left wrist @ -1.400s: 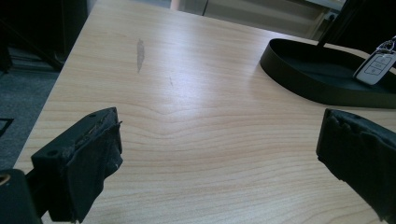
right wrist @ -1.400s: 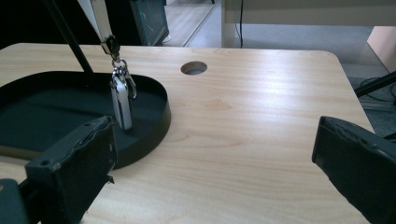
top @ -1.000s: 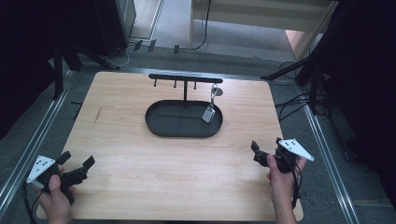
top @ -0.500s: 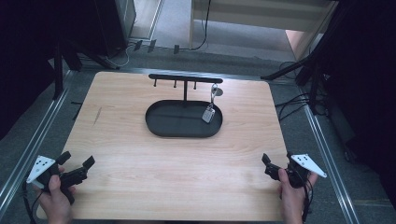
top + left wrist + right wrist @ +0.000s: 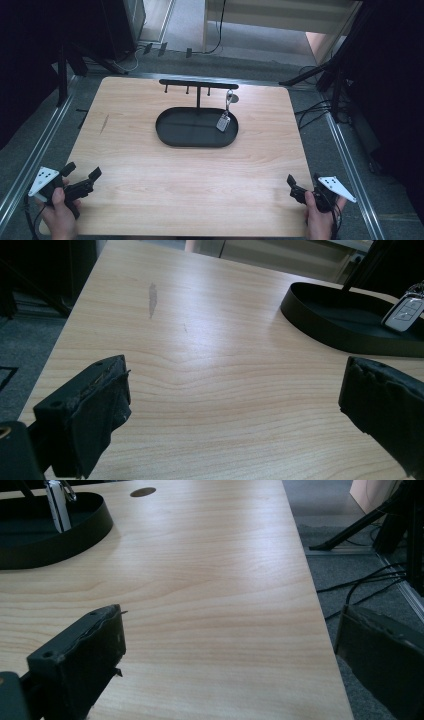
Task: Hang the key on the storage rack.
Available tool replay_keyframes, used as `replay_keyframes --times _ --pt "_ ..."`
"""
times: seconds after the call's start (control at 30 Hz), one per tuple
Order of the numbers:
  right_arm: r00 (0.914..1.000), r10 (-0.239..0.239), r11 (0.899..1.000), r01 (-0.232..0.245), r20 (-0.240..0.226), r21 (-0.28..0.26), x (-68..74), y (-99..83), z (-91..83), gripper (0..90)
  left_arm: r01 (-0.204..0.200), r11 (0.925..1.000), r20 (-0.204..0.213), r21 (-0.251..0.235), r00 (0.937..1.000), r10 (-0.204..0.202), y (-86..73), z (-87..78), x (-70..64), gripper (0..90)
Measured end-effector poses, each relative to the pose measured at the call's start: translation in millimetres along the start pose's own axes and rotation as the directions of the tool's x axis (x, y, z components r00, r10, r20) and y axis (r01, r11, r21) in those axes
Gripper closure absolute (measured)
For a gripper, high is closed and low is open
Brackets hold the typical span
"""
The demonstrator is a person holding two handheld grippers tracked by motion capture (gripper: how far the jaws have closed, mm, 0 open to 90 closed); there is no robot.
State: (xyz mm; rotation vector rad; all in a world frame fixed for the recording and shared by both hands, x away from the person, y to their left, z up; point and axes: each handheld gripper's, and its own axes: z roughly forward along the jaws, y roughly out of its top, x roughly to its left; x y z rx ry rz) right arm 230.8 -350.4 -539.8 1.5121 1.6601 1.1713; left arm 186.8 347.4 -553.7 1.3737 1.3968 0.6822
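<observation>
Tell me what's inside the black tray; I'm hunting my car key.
A key fob hangs from the rack down into the tray. The tray floor behind it is hidden.

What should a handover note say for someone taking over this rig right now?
Left gripper: open, holds nothing, at the near left corner of the table.
Right gripper: open, holds nothing, at the near right edge.
Car key: hangs by its ring from the rightmost hook of the black key rack, its lower end over the oval tray.
Done: key is hung, judging by how it sits.
Left: nothing obvious; the other hooks are bare.
</observation>
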Motion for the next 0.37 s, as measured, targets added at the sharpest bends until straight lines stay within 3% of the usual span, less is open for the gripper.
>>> replay_keyframes --times 0.37 --pt "0.9986 0.052 0.998 -0.052 0.010 -0.038 -10.4 -10.1 -10.8 0.0 -0.003 1.0000 0.001 0.007 1.0000 0.003 0.0 0.1 -0.1 0.1"
